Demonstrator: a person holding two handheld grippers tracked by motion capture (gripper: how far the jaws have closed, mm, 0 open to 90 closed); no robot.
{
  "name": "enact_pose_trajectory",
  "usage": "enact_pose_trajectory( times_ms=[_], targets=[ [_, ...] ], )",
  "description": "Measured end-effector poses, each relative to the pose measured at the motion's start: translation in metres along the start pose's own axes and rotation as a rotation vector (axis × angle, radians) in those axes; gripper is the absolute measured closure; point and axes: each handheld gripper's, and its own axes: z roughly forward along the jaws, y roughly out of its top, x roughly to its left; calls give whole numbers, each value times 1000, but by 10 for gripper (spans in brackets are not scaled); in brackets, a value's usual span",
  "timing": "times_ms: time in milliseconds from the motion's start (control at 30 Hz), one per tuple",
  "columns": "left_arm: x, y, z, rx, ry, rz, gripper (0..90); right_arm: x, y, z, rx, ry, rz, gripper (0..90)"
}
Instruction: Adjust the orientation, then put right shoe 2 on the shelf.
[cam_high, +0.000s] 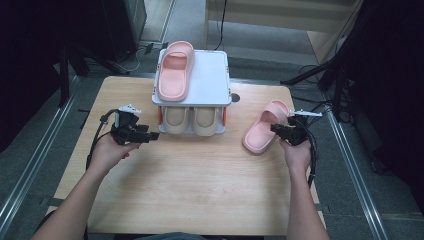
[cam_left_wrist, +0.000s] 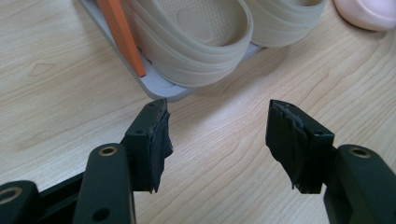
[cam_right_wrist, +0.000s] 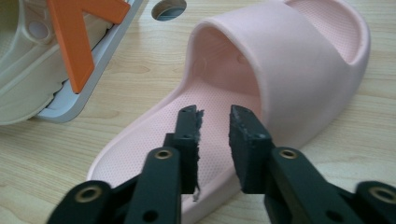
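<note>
One pink slipper (cam_high: 265, 131) lies on the table to the right of a white two-level rack (cam_high: 210, 75); a second pink slipper (cam_high: 175, 70) lies on the rack's top. Two beige slippers (cam_high: 176, 120) sit on its lower level. My right gripper (cam_high: 276, 129) hovers at the loose pink slipper's right side. In the right gripper view its jaws (cam_right_wrist: 215, 121) stand narrowly open over the slipper's insole (cam_right_wrist: 289, 60), gripping nothing. My left gripper (cam_high: 152, 135) is at the rack's front left corner. In the left gripper view it (cam_left_wrist: 217, 135) is wide open and empty, facing a beige slipper (cam_left_wrist: 196, 42).
Orange corner posts (cam_left_wrist: 123, 32) hold up the rack's top. A round cable hole (cam_right_wrist: 169, 8) sits in the wooden table (cam_high: 200, 180) just right of the rack. Metal rails run along both sides of the table.
</note>
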Motion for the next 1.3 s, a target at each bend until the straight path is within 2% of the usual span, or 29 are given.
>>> enact_pose_trajectory(
  times_ms=[67,333,533,767,1067,1300],
  targets=[
    [1,0,0,1,2,2,397,-1,-1,-1,-5,-1,-6,711],
    [3,2,3,8,0,-1,397,-9,-7,-6,-11,-34,21,610],
    [2,2,5,18,-1,6,397,-13,-9,-4,5,-39,30,590],
    [1,2,5,16,3,6,394,-22,-13,5,24,-53,73,548],
    [-1,-1,5,26,1,13,393,-25,-14,16,38,-91,91,502],
    [0,-6,-1,3,0,4,390,-27,-11,21,20,-100,120,490]
  ],
)
